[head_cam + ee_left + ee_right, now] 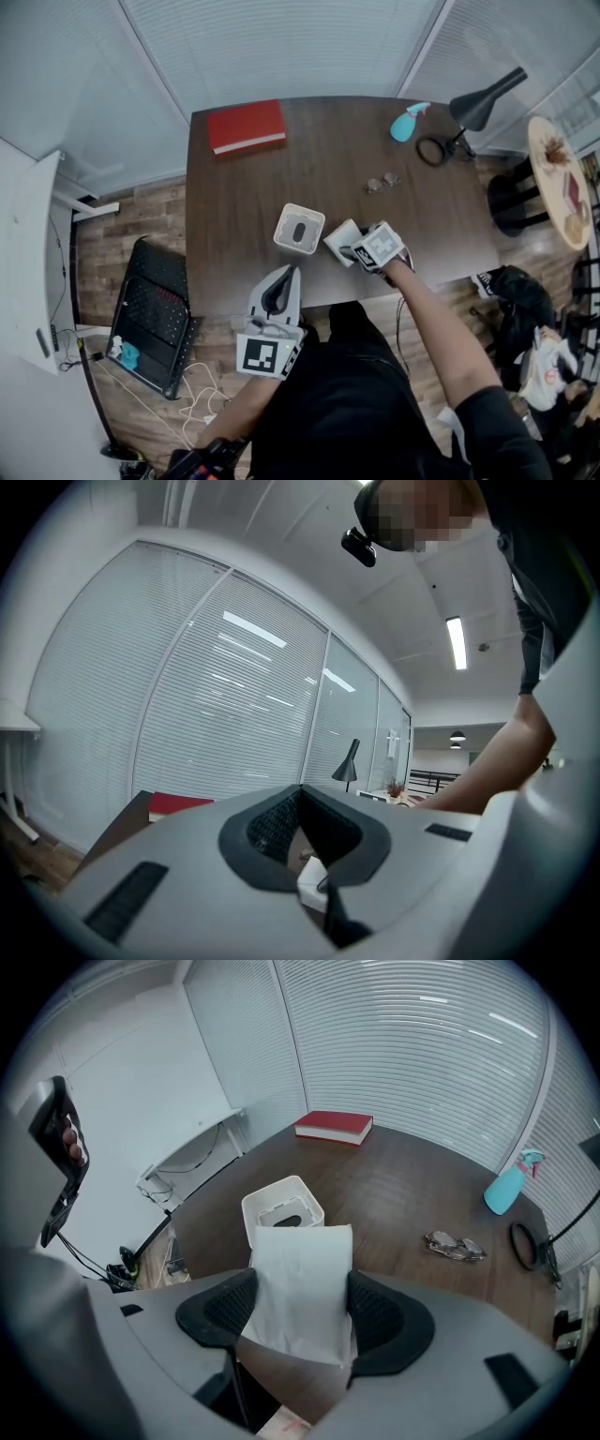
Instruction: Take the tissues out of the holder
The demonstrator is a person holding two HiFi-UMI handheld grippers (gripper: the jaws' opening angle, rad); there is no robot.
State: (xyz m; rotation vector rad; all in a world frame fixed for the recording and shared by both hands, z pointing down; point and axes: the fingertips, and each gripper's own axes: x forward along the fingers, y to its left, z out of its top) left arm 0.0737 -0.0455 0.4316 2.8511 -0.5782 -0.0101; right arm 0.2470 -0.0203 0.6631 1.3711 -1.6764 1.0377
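Observation:
The white tissue holder [299, 228] stands upright on the dark wooden table [328, 150], its oval top slot dark. Just to its right, my right gripper [367, 248] points steeply down and is shut on a white stack of tissues [341, 241]. In the right gripper view the tissues [305, 1260] sit squeezed between both black pads, with the holder [281, 1206] just beyond them. My left gripper [281, 286] hovers level at the table's near edge, below the holder. Its jaws [302, 808] meet at the tips with nothing between them.
A red book [247, 126] lies at the far left corner of the table. Glasses [382, 181], a teal spray bottle [407, 123], a black ring [432, 150] and a black desk lamp [478, 103] are at the far right. A black panel [150, 314] lies on the floor at left.

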